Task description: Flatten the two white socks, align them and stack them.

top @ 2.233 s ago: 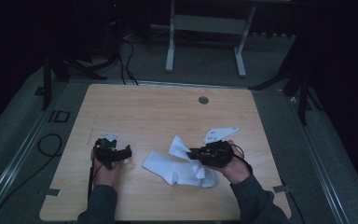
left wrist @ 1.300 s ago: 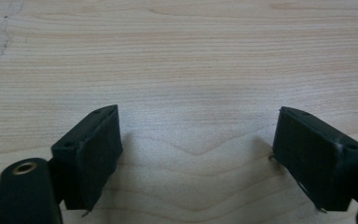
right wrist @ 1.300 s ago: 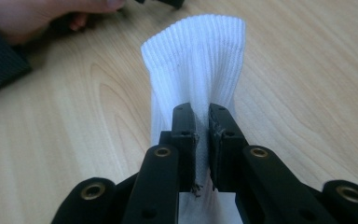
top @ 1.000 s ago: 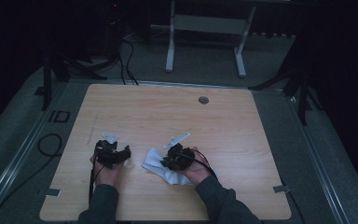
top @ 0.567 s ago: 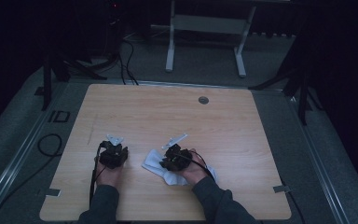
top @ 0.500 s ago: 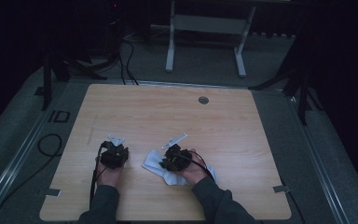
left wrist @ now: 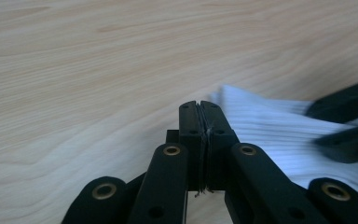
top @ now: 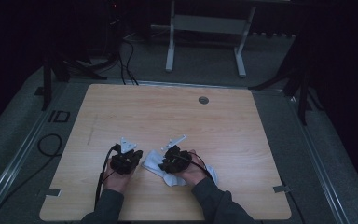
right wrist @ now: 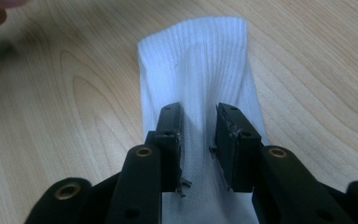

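A white ribbed sock [top: 153, 163] lies crumpled on the wooden table [top: 168, 116] near its front edge. My right gripper [top: 173, 158] hovers low over the sock's left part. In the right gripper view that gripper [right wrist: 199, 112] is open, its jaws astride a raised ridge of the sock [right wrist: 196, 51], whose cuff end lies ahead. My left gripper [top: 123, 161] sits just left of the sock. In the left gripper view it [left wrist: 199, 105] is shut with nothing between the jaws. The sock [left wrist: 265, 135] lies ahead to its right, with the other gripper's black jaws on it.
A round cable hole [top: 203, 100] sits near the table's far edge. Both forearms come in from the front edge. A grey metal stand [top: 205, 28] is on the floor beyond the table. Bare wood stretches across the far half.
My right gripper has moved left from the sock's right end to its left part. The sock has shifted and bunched leftward. My left gripper has edged right toward the sock.
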`<control>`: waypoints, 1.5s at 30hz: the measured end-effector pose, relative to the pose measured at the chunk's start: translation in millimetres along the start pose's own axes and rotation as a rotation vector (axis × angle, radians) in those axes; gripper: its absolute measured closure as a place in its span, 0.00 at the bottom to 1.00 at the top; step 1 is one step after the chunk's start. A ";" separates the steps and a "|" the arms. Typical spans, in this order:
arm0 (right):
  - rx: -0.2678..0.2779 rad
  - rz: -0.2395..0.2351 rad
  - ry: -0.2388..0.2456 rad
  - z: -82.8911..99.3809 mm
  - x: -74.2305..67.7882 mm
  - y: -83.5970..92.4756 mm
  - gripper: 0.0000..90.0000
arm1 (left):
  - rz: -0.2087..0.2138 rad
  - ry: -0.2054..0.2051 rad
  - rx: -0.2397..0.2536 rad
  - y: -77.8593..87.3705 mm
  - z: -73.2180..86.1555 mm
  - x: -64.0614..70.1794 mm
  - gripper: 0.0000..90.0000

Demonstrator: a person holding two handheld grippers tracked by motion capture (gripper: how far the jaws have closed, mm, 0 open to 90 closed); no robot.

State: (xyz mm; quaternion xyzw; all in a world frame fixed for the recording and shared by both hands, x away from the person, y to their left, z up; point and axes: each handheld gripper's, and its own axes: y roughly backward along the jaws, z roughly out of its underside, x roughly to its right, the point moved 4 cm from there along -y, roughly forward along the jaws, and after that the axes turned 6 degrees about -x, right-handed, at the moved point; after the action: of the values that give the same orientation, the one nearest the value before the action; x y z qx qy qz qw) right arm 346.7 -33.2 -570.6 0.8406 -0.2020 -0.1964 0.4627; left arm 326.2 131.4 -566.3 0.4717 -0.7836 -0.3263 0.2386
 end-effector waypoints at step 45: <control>0.069 0.161 -0.107 69.8 47.3 94.1 0.79 | 0.044 -0.059 -0.088 -17.8 2.1 16.2 1.00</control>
State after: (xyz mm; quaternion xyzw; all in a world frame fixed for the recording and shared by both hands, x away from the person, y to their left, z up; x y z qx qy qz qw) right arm 335.5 -152.7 -531.3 0.8255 -0.2998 -0.1959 0.4361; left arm 328.0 111.4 -579.8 0.4336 -0.7853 -0.3689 0.2432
